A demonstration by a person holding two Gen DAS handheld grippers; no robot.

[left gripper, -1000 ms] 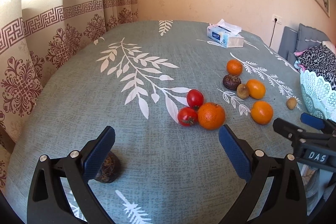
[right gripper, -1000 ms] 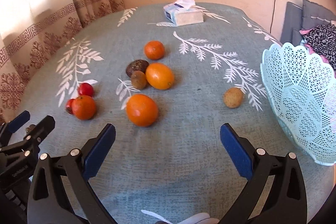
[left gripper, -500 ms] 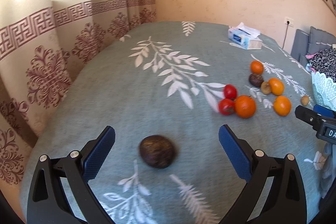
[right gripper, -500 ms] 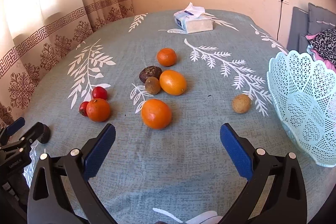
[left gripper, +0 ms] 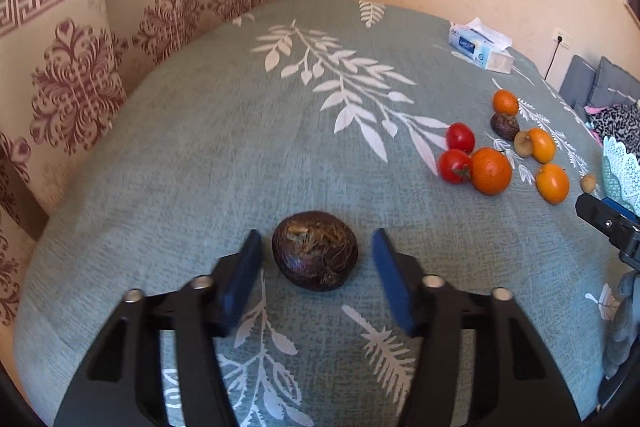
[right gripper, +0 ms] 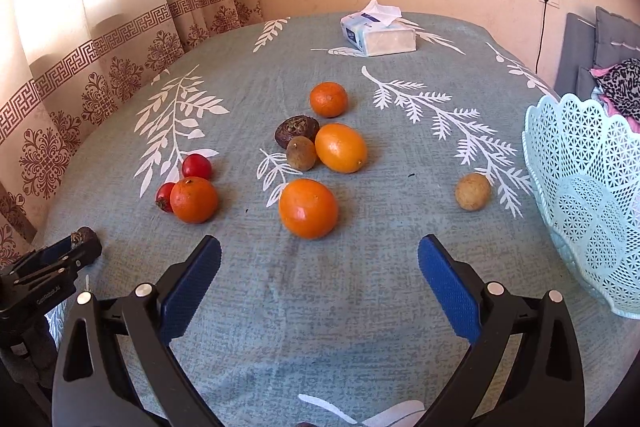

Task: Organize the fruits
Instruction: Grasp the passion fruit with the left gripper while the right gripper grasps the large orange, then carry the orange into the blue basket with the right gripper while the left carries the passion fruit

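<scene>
Your left gripper point(left gripper: 316, 259) has moved onto the dark fruit point(left gripper: 315, 250), jaws closing around it, not yet touching. Your right gripper point(right gripper: 319, 287) stays wide open, empty. The basket point(right gripper: 584, 203), well right of that fruit, looks empty.

The left gripper point(left gripper: 316, 269) pointed steeply down at the bed, its jaws closing around a dark fruit point(left gripper: 315, 256) with a gap left on either side. The right gripper point(right gripper: 319, 279) hung alongside, tilted downward too, jaws spread wide and holding nothing.
</scene>
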